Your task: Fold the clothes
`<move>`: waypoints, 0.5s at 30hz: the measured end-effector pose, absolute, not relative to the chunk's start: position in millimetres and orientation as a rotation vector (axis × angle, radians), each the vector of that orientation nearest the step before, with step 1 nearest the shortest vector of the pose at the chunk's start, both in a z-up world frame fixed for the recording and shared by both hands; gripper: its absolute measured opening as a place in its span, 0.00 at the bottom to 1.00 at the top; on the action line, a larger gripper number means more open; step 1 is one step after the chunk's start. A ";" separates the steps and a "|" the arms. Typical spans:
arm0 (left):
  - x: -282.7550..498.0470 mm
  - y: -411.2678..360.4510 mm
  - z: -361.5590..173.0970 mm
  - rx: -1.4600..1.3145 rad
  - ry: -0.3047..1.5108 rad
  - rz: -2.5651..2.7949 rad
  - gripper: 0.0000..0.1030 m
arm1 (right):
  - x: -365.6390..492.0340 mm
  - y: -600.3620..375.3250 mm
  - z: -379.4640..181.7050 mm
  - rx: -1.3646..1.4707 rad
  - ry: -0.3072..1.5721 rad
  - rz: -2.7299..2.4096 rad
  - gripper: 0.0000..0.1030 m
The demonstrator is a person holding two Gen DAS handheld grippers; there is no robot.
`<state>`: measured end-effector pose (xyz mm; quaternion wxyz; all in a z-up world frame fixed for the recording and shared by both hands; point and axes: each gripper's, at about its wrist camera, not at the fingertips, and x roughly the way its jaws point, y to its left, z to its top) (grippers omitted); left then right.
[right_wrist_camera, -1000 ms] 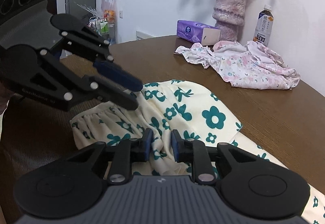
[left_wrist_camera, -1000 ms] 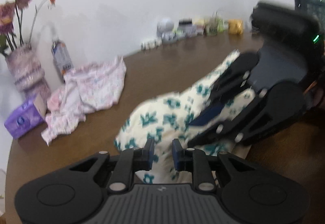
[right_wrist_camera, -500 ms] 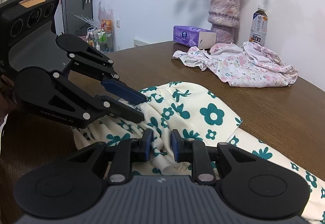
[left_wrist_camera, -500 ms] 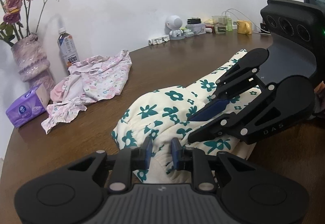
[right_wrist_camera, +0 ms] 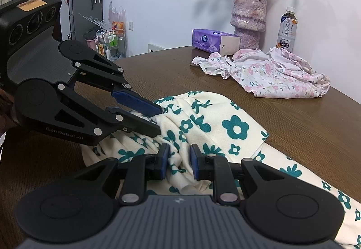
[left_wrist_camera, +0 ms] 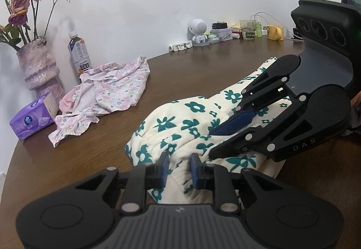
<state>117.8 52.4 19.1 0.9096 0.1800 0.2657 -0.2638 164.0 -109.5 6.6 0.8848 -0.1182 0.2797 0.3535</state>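
Unmoved since earlier: left tongs (left_wrist_camera: 178, 167) and right tongs (right_wrist_camera: 178, 164), both clenched on flowered garment (right_wrist_camera: 234, 129) atop bench (right_wrist_camera: 293, 118). Risk: bunched cloth slipping, skewing fold.

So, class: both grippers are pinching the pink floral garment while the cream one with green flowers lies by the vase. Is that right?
No, the garments are swapped. The left gripper and right gripper pinch the cream garment; the pink garment lies by the vase, as the right wrist view shows.

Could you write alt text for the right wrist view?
Two black claws, right claw and left claw, pinch a cream garment with teal flowers on a brown wooden table; a pink floral garment lies behind.
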 end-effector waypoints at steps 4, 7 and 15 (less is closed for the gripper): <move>119.8 55.2 22.2 0.362 0.557 -0.563 0.18 | 163.9 -110.0 6.8 -0.246 0.582 0.736 0.19; 122.9 59.7 33.2 0.337 0.576 -0.586 0.18 | 163.5 -110.1 6.8 -0.244 0.582 0.736 0.19; 134.3 60.7 46.2 0.413 0.567 -0.603 0.19 | 162.9 -109.6 6.1 -0.242 0.584 0.737 0.19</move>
